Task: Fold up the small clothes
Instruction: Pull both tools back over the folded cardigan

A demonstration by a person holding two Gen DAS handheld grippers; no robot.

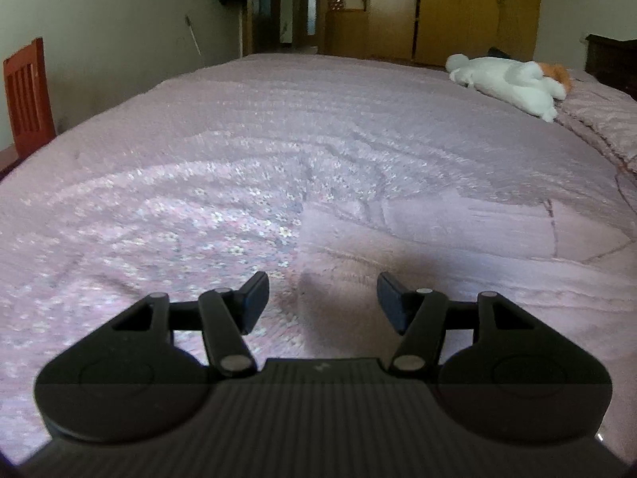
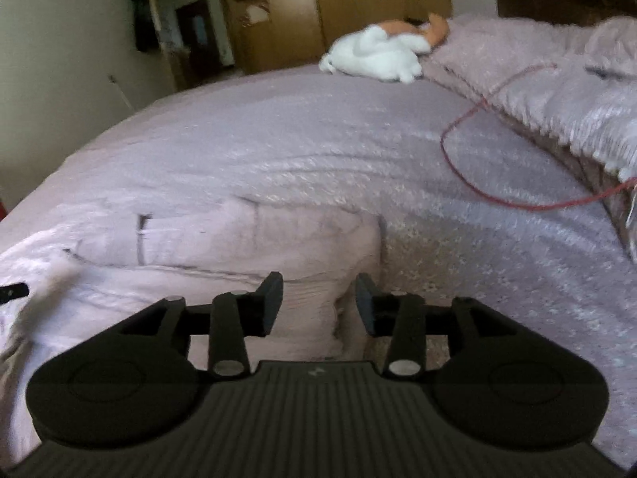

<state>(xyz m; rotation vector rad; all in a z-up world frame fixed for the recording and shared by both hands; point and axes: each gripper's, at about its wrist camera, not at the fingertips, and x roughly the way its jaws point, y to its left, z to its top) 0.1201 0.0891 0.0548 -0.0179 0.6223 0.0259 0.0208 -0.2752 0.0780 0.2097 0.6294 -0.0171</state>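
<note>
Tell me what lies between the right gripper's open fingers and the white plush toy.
In the right wrist view: the pale pink garment just ahead of the right gripper, then bare bedspread up to the white plush toy.

Open bedspread (image 1: 278,127) ahead; plush toy (image 1: 513,77) and red cord (image 2: 469,175) obstruct the right.

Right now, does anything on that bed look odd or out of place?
A thin red cord loops loosely across the bedspread toward the pillows, unrelated to folding. A white stuffed toy lies at the far side. The pale pink garment is flat, both grippers open.
</note>
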